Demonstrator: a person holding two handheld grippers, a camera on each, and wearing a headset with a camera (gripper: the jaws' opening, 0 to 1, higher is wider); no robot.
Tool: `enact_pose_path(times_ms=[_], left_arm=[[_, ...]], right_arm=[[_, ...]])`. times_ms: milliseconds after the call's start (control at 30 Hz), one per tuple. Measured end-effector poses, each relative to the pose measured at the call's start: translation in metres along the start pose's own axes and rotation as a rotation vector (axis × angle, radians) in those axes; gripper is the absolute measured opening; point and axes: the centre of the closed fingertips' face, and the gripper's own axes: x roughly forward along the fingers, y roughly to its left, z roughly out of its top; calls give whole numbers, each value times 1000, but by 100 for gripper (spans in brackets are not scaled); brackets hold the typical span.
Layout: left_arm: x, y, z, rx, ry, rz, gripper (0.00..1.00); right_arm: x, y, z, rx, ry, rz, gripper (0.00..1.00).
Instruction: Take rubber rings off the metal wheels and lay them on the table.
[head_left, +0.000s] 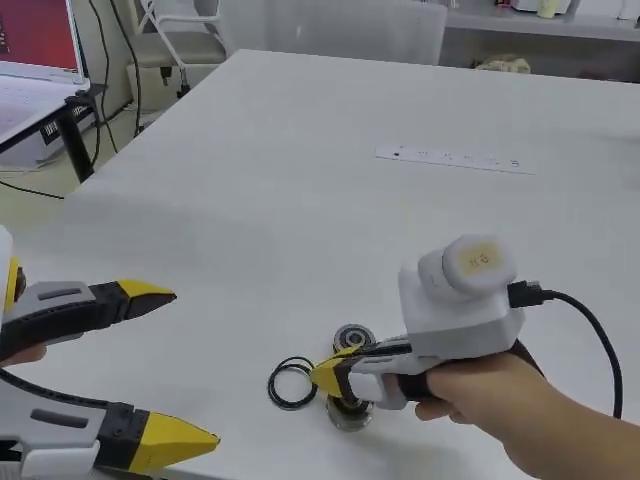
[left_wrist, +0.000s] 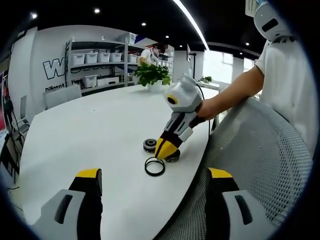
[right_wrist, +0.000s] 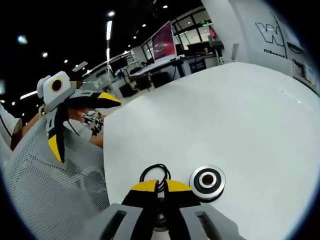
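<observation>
Black rubber rings (head_left: 292, 383) lie looped on the white table (head_left: 300, 170), at nine o'clock from the wheel (head_left: 350, 413) under the right gripper (head_left: 330, 378). Its jaws are all but closed. In the right gripper view a thin black strand runs between the tips into the loop, so it seems to pinch one ring by its near edge, though the contact is too small to be sure. A second wheel (head_left: 352, 336) sits at twelve o'clock from the first, just beside it. The left gripper (head_left: 172, 368) hangs at nine o'clock from the rings, well apart, jaws spread wide and holding nothing. The step looks like laying a stripped ring down. The next move calls for parting the jaws low over the table, then checking whether either wheel wears a ring.
</observation>
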Motion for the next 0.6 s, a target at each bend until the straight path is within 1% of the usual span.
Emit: enact_pose_path(times_ms=[133,267,300,433,600], left_arm=[[1,-1,-2,11,15,-5,83],[1,-1,-2,14,19,-5,82],[1,-1,-2,15,20,-5,82],[1,-1,-3,17,27,-6,82],[1,-2,-5,23,36,-9,82]], right_arm=[[1,2,-1,-68,21,-5,4],[1,1,-3,-169,54,-29,7],[1,2,-3,-182,58,-28,8],[2,3,-4,-212,72,-26,10],[1,3,-4,-227,76,-28,8]])
